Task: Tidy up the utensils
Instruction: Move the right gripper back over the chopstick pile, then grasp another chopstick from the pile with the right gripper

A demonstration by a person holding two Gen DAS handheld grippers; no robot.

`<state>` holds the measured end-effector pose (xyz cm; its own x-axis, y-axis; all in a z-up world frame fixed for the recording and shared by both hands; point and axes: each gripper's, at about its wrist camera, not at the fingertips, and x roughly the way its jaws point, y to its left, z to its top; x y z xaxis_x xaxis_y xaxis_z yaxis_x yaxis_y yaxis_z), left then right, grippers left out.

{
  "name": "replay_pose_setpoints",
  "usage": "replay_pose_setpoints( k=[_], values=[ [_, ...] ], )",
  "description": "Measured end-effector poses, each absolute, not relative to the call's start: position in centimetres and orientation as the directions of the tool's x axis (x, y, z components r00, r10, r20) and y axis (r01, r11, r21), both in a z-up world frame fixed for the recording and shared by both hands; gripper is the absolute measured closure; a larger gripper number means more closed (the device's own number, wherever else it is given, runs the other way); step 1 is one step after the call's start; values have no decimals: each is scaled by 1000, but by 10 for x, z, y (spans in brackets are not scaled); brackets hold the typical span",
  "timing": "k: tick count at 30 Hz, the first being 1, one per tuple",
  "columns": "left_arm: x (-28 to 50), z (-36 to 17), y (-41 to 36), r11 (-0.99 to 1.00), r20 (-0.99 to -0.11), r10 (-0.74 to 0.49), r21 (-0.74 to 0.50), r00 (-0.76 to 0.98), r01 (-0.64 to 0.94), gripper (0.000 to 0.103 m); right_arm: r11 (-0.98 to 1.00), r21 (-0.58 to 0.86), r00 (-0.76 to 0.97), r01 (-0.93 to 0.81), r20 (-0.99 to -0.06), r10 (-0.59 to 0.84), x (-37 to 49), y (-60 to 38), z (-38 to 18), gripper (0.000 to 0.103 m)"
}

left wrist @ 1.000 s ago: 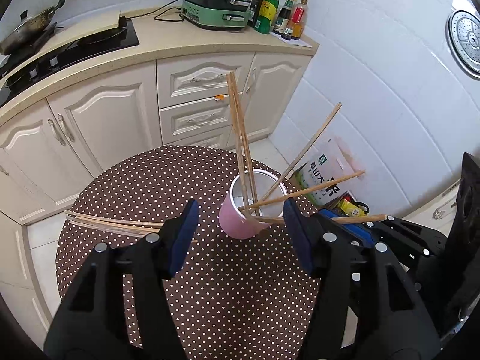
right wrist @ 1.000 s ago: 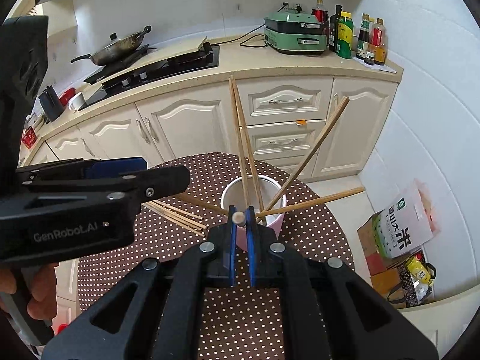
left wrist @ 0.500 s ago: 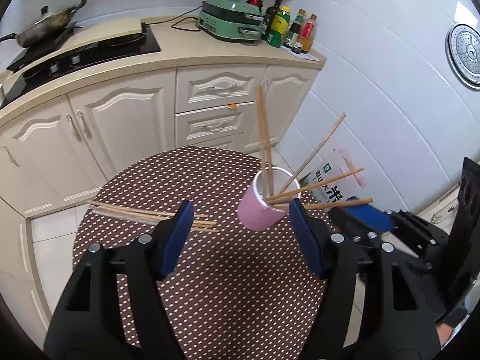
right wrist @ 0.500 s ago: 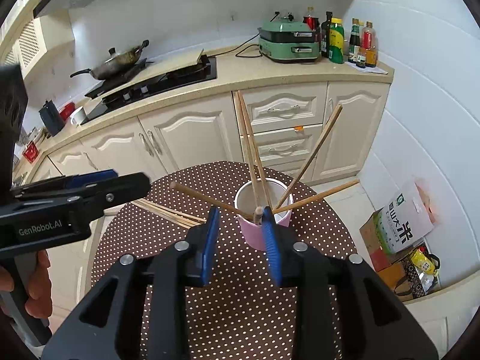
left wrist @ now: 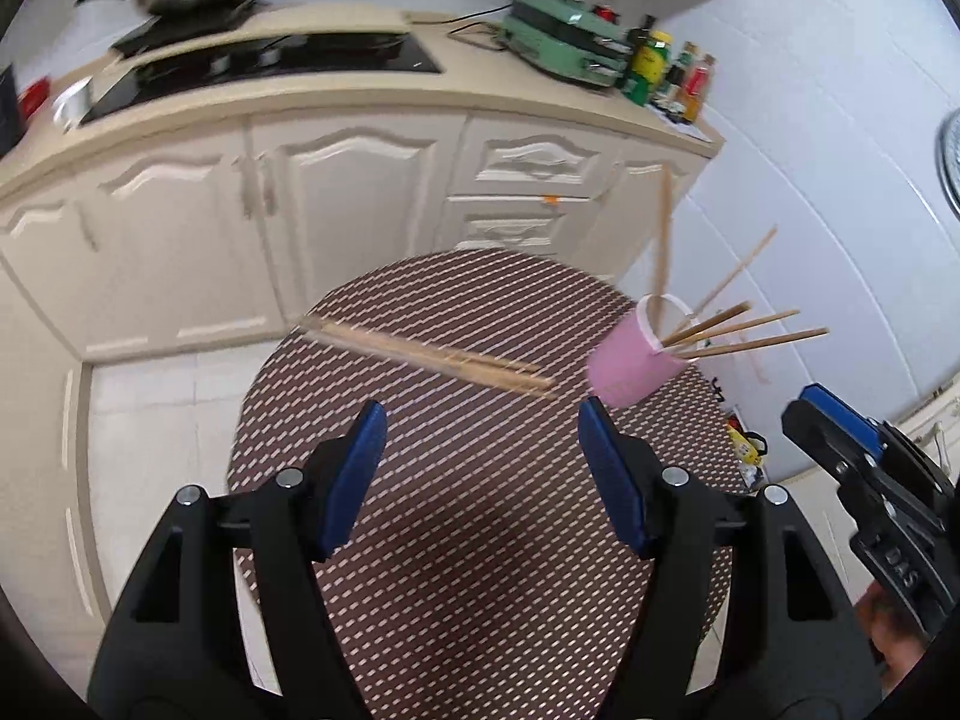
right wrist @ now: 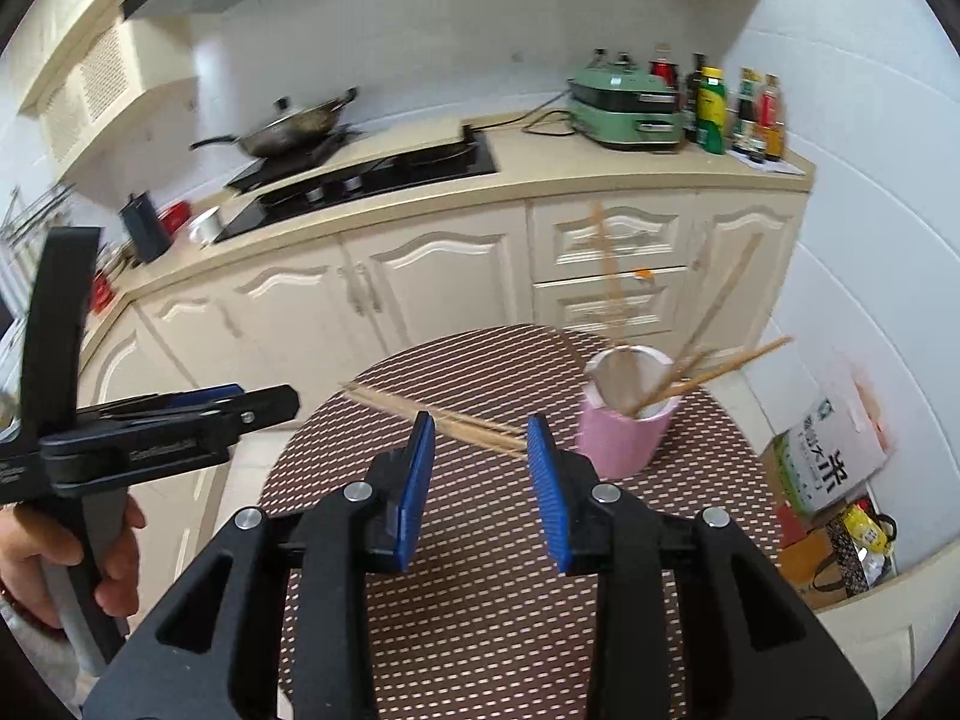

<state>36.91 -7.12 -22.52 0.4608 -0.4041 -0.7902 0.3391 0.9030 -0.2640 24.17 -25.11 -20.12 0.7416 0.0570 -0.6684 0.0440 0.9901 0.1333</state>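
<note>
A pink cup stands at the right of the round brown dotted table. Several wooden chopsticks lean out of it. A loose bundle of chopsticks lies flat on the table left of the cup. My left gripper is open and empty, just short of that bundle. My right gripper is open too, with nothing between its pads; the bundle's near ends lie on the table beyond them. Each gripper appears in the other's view: right gripper, left gripper.
Cream cabinets curve round behind the table. Their counter holds a hob, a wok, a green appliance and bottles. A rice bag and boxes sit on the floor at the right. A hand holds the left gripper.
My right gripper has opened and let go of the chopstick, which now rests in the cup. Both grippers have swung left, from the cup toward the loose bundle.
</note>
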Motion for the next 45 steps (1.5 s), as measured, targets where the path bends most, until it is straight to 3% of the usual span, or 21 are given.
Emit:
replay_pose_setpoints(
  k=[17,35,45],
  values=[
    [424,-313,-36,949,-895,-311,-271,320,163,37,984,133,545,-114,-820,174,333,-203,-293,72],
    [495,-387,-64,960,-942,-276,-262,192,97,37,995,7,396,-102,-917,47,467,-239,-388,72],
    [503,-402,-69,964,-949,-262,-250,174,90,37,985,113,249,-129,-958,142,449,-243,-404,70]
  ],
)
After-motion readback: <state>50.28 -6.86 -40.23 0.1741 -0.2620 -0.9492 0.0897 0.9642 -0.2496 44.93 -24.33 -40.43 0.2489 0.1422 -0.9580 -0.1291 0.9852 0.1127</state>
